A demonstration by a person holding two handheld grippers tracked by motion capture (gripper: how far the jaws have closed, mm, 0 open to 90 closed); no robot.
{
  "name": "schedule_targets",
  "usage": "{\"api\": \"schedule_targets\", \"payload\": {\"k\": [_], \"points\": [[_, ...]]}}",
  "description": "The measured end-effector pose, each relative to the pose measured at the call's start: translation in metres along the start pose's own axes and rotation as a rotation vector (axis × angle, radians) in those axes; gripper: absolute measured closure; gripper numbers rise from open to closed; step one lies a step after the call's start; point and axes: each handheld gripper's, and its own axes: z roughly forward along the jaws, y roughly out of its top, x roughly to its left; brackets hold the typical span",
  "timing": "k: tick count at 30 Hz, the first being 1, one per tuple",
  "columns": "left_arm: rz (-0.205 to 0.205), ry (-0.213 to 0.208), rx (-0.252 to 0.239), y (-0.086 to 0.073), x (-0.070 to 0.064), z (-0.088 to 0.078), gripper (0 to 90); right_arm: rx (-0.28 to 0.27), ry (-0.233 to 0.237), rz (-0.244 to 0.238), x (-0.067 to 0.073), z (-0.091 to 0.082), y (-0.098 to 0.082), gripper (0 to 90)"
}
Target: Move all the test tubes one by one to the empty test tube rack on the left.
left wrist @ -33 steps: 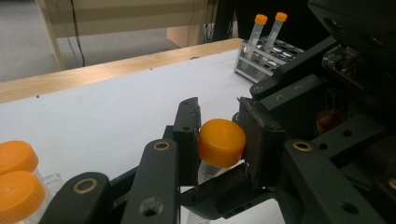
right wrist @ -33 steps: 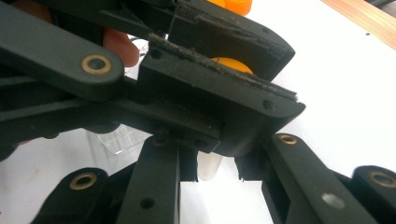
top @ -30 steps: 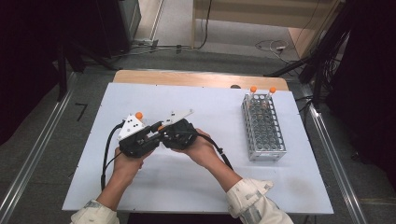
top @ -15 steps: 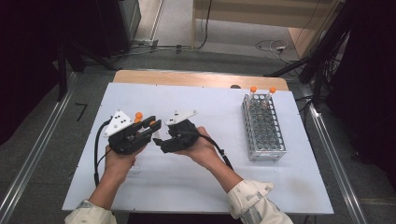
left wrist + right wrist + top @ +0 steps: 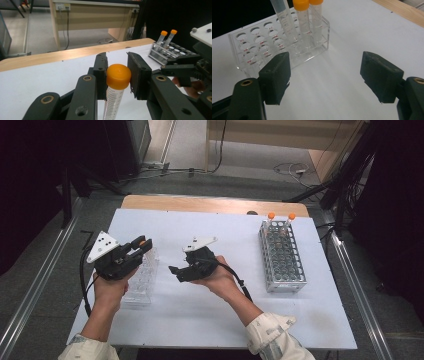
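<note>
My left gripper is shut on a clear graduated tube with an orange cap, held upright just below the cap. It hovers over the far end of a clear plastic rack. My right gripper sits to its right, jaws pointing left. Those jaws have just been opening and nothing is between them. Ahead of them the clear rack holds two orange-capped tubes. A third tube leans beside them, its top cut off.
A metal grid rack stands at the right of the white table, with two orange-capped tubes at its far end. A wooden strip borders the table's back edge. Cables trail from both grippers.
The two grippers were close together at the table's middle. My left gripper has moved left and up with the tube. The right gripper's jaws have opened and it stayed in place.
</note>
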Motion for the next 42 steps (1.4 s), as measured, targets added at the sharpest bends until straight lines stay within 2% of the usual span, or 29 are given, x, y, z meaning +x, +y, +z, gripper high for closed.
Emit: {"api": "schedule_targets", "payload": {"k": [7,13,17,22,26,36,42], "points": [[0.016,0.041,0.02,-0.005,0.004,0.003,70.0,0.003,-0.006,0.005,-0.002,-0.001,-0.003,23.3],[0.0,0.054,0.033,-0.012,0.008,0.006,70.0,-0.002,-0.009,0.01,-0.004,-0.004,-0.003,23.5],[0.007,0.067,0.049,-0.019,0.005,0.01,69.9,-0.002,-0.01,0.01,-0.005,-0.004,-0.004,23.6],[-0.014,0.093,0.067,-0.029,0.004,0.012,69.8,-0.008,-0.008,0.011,-0.004,-0.006,-0.004,23.8],[0.004,0.116,0.076,-0.035,0.001,0.014,69.7,-0.008,-0.01,0.019,-0.005,-0.007,-0.004,23.9],[0.004,0.122,0.078,-0.038,0.0,0.016,68.7,-0.012,-0.013,0.016,-0.006,-0.009,-0.004,23.9],[-0.009,0.103,0.082,-0.038,0.002,0.015,61.5,-0.01,-0.013,0.017,-0.006,-0.008,-0.004,23.9]]}}
